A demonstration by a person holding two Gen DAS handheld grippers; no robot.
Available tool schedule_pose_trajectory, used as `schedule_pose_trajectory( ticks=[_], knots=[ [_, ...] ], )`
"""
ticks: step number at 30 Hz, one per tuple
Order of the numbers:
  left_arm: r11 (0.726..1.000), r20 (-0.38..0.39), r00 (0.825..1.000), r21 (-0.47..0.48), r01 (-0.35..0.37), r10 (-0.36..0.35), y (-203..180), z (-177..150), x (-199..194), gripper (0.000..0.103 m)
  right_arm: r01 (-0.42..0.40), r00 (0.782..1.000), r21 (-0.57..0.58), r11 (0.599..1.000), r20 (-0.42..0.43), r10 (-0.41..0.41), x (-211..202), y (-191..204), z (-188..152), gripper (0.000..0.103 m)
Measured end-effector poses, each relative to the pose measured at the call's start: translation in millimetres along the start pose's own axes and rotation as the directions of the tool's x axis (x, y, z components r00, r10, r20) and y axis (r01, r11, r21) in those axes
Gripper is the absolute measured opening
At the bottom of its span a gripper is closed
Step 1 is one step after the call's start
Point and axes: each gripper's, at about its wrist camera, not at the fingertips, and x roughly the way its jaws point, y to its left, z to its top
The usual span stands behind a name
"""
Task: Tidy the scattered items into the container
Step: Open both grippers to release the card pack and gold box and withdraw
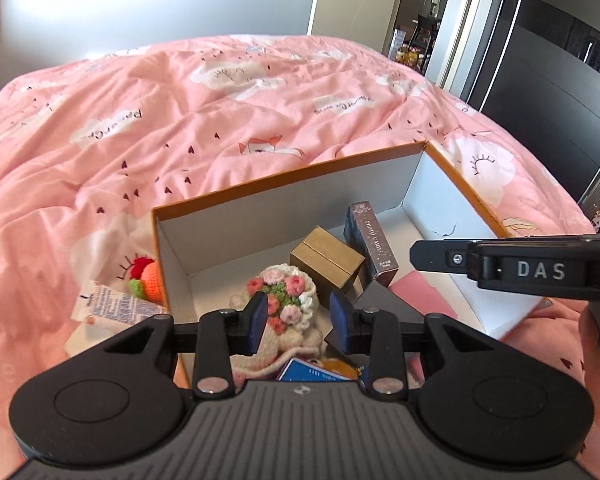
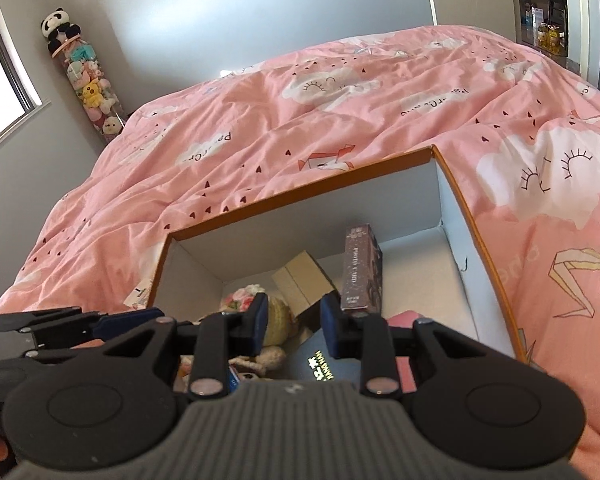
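Observation:
An open cardboard box [image 1: 300, 172] with orange rim and white walls sits on the pink bed. Inside lie a crocheted flower pouch [image 1: 290, 292], a gold box [image 1: 326, 258], a dark photo-card box [image 1: 370, 236], a pink card [image 1: 420, 294] and a blue card [image 1: 314, 372]. My left gripper [image 1: 299, 326] is open and empty above the box's near end. My right gripper [image 2: 294, 330] is open and empty over the same box [image 2: 300, 196]; it also shows at the right of the left wrist view [image 1: 500, 268]. Outside the box's left wall lie a crocheted red and orange toy [image 1: 146, 276] and a white tube [image 1: 116, 304].
The pink duvet [image 1: 180, 120] covers the whole bed. A clear tube of plush toys topped by a panda [image 2: 84, 72] stands in the far corner by the window. An open door [image 1: 420, 12] and dark wardrobe [image 1: 540, 92] are to the right.

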Motion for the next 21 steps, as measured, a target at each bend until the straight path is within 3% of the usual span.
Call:
schedule_pose_trajectory(
  ticks=[2,7,11,21],
  knots=[
    [1.000,0.021,1.000,0.007,-0.011,0.011,-1,-7,-13,0.049,-0.007,1.000,0.008,1.000,0.005,0.007,-6,5,-7,0.032],
    [0.999,0.050,0.998,0.011,-0.043,0.043,2,-25,-30,0.049,-0.005,1.000,0.042,0.999,0.018,0.004,-15,11,-25,0.032],
    [0.999,0.071,0.997,-0.026,-0.029,0.031,10,-37,-38,0.049,-0.003,1.000,0.071,0.997,0.030,0.001,-19,14,-37,0.032],
    [0.997,0.084,0.996,-0.074,-0.033,0.039,18,-50,-37,0.049,-0.037,0.998,0.054,0.998,0.059,0.033,-23,27,-39,0.032]
  ],
)
